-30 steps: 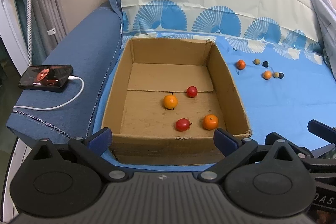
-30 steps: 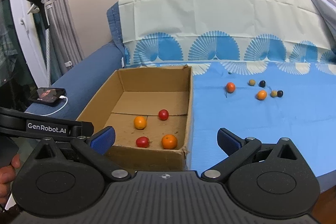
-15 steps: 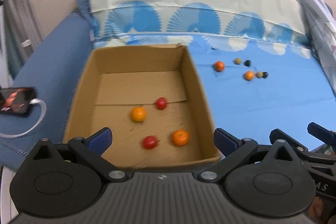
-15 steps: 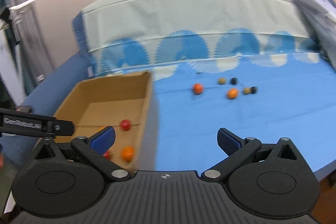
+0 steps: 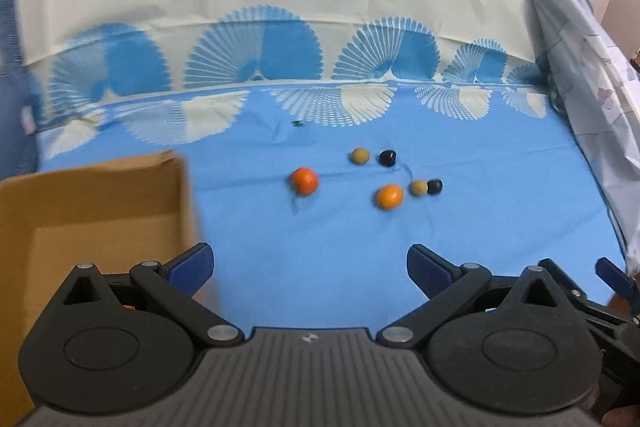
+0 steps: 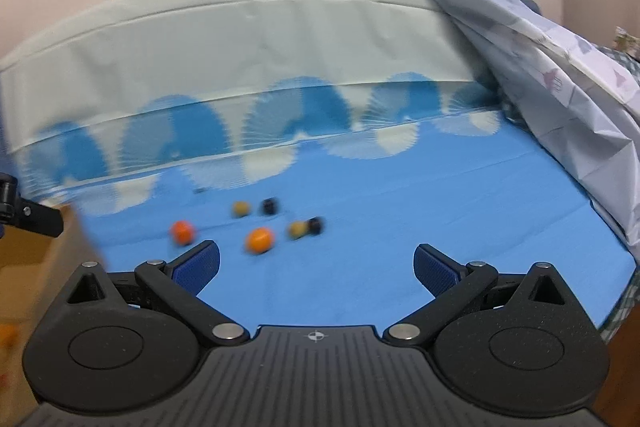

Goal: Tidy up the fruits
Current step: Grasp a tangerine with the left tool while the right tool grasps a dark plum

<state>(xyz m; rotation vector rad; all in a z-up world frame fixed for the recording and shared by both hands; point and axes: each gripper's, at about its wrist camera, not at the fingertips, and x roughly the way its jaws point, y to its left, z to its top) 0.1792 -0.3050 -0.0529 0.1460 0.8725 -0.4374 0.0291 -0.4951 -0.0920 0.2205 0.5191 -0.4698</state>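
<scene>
Several small fruits lie loose on the blue sheet: a reddish-orange one (image 5: 305,181) (image 6: 183,232), an orange one (image 5: 389,197) (image 6: 259,240), two tan ones (image 5: 359,156) (image 5: 418,187) and two dark ones (image 5: 387,158) (image 5: 434,186). The cardboard box (image 5: 92,187) stands at the left, its inside mostly out of view. My left gripper (image 5: 310,267) is open and holds nothing, well short of the fruits. My right gripper (image 6: 316,265) is also open with nothing in it, the orange fruit just beyond its left finger.
A white and blue patterned cover (image 5: 256,27) drapes the sofa back. A pale crumpled sheet (image 6: 560,67) hangs down on the right. The blue sheet's front edge drops away at the lower right (image 6: 624,291). The right gripper's fingers (image 5: 612,275) show at the left wrist view's right edge.
Both grippers have swung right, away from the box and toward the loose fruits. The box, phone and sofa arm have slid out to the left. Both stayed open.
</scene>
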